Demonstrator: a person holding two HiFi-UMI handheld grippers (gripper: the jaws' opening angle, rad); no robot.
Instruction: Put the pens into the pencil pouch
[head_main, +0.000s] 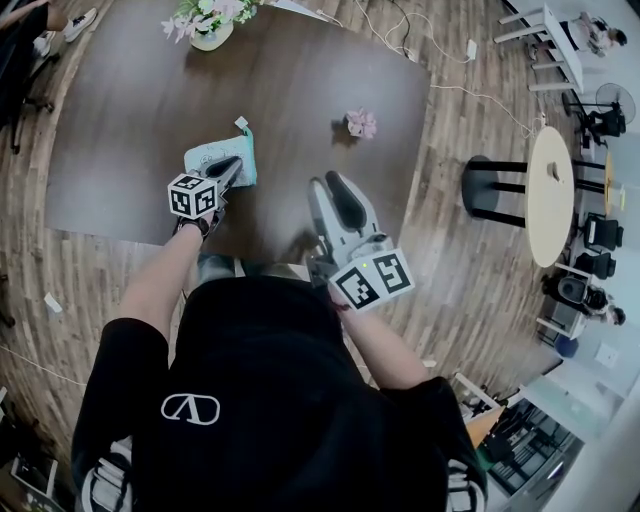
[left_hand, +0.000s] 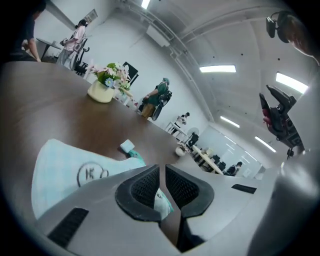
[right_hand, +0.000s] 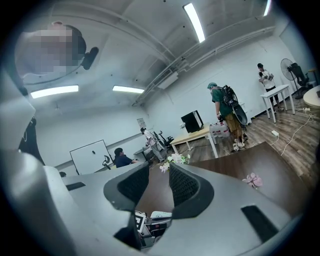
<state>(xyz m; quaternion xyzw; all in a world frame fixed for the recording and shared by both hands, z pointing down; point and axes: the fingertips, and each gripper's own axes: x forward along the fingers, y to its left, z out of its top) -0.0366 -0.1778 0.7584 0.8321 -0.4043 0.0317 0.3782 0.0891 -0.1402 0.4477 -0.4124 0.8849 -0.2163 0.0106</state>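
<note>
A pale teal pencil pouch (head_main: 213, 157) (left_hand: 65, 170) lies flat on the dark brown table (head_main: 150, 120), with a small white tag (head_main: 241, 124) (left_hand: 127, 145) at its far corner. My left gripper (head_main: 232, 166) (left_hand: 162, 170) hangs low over the pouch's near right corner; its jaws are shut and I see nothing between the pads. Further right, above the table's near edge, my right gripper (head_main: 330, 181) (right_hand: 159, 166) is open with an empty gap. Through that gap the right gripper view shows the left gripper's marker cube (right_hand: 139, 220). No pen shows in any view.
A vase of flowers (head_main: 210, 28) (left_hand: 104, 86) stands at the table's far edge. A small pink flower (head_main: 360, 123) (right_hand: 252, 180) lies right of the pouch. On the wooden floor to the right are a white round table (head_main: 550, 195), black stools and cables. People are in the room behind.
</note>
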